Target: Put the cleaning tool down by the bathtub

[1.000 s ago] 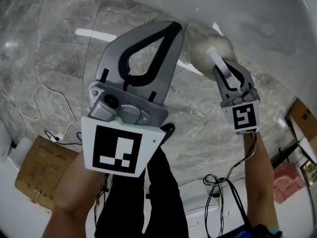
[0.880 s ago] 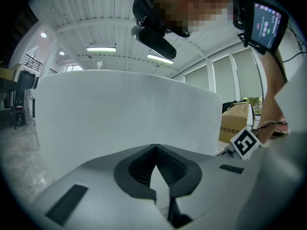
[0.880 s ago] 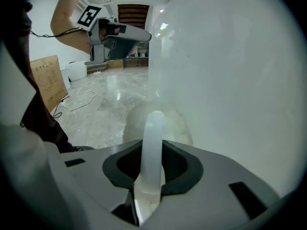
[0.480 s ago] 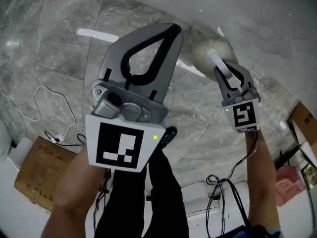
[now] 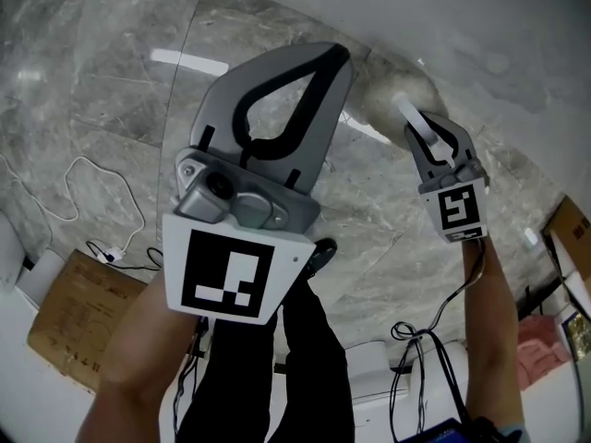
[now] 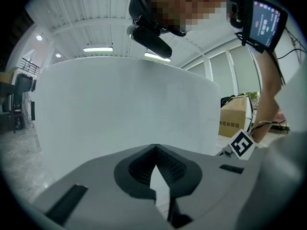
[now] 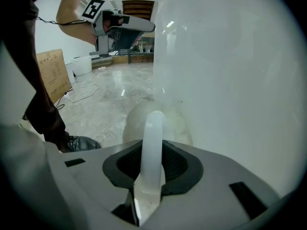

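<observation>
Nudged rightward, the outstretched right gripper (image 5: 428, 135) clamps the cleaning tool (image 5: 399, 101), head aimed floorward by the bathtub (image 5: 489, 26); left gripper (image 5: 334, 56) closed, empty.

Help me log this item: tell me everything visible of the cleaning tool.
The cleaning tool has a smooth, translucent white handle, plastic by its look, ending in a rounded, fluffy off-white head. The right gripper is shut on the handle, head pointing away toward the marbled floor beside the white bathtub wall. Whether the head touches either is unclear.
</observation>
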